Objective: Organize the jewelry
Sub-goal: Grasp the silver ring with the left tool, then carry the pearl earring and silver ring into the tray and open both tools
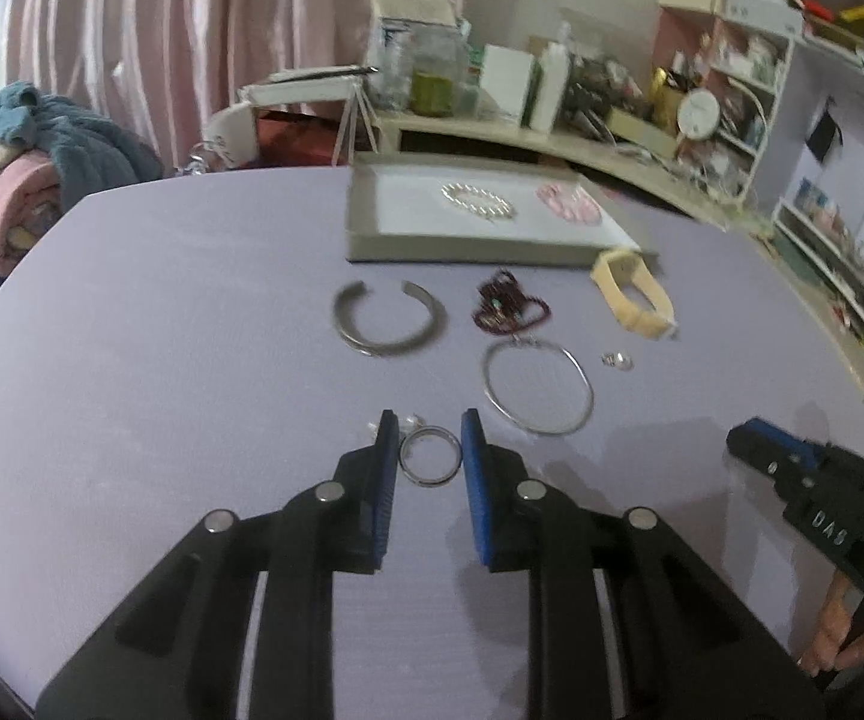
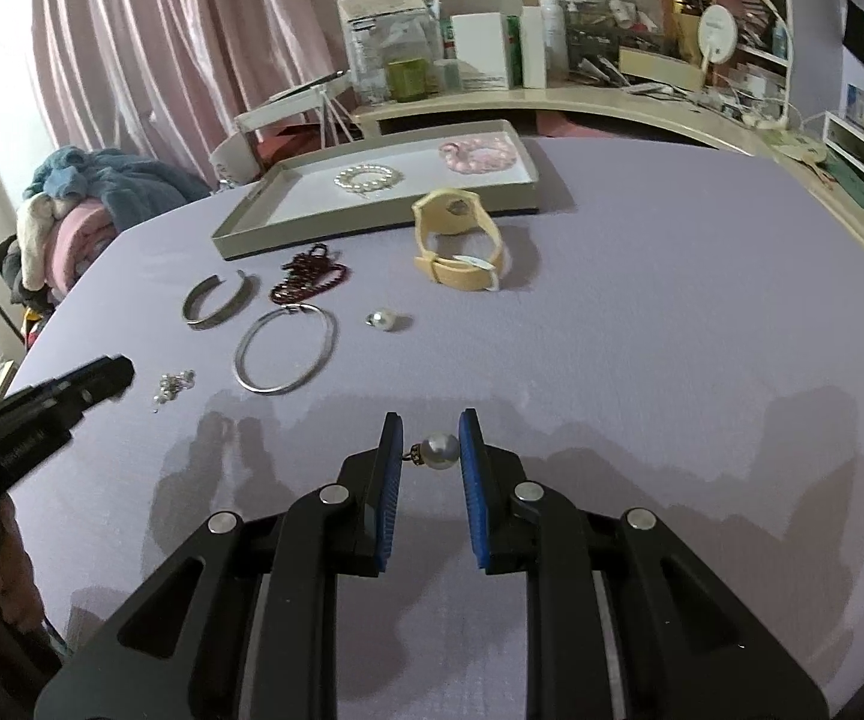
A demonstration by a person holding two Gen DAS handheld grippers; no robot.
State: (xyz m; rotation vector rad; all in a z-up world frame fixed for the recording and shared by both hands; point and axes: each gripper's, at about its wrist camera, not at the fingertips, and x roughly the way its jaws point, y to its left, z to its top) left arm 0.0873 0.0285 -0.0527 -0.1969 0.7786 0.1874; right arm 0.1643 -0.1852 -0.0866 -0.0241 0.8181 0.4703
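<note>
My left gripper (image 1: 429,429) is open, with a small metal ring (image 1: 430,457) lying on the table between its fingers. My right gripper (image 2: 430,429) is open around a pearl earring (image 2: 439,450), its pads close beside it. A shallow grey tray (image 1: 462,252) at the far side holds a pearl bracelet (image 1: 479,201) and a pink bracelet (image 1: 570,201). On the table lie a silver cuff (image 1: 389,318), dark red beads (image 1: 507,307), a thin silver bangle (image 1: 537,387), a cream watch (image 1: 633,291), a second pearl earring (image 2: 383,319) and a small cluster of pearls (image 2: 175,385).
The lilac table (image 2: 672,330) ends at a cluttered beige desk (image 2: 612,102) and shelves at the back and right. A pile of folded clothes (image 1: 30,162) sits at the left beyond the table edge. Pink curtains hang behind.
</note>
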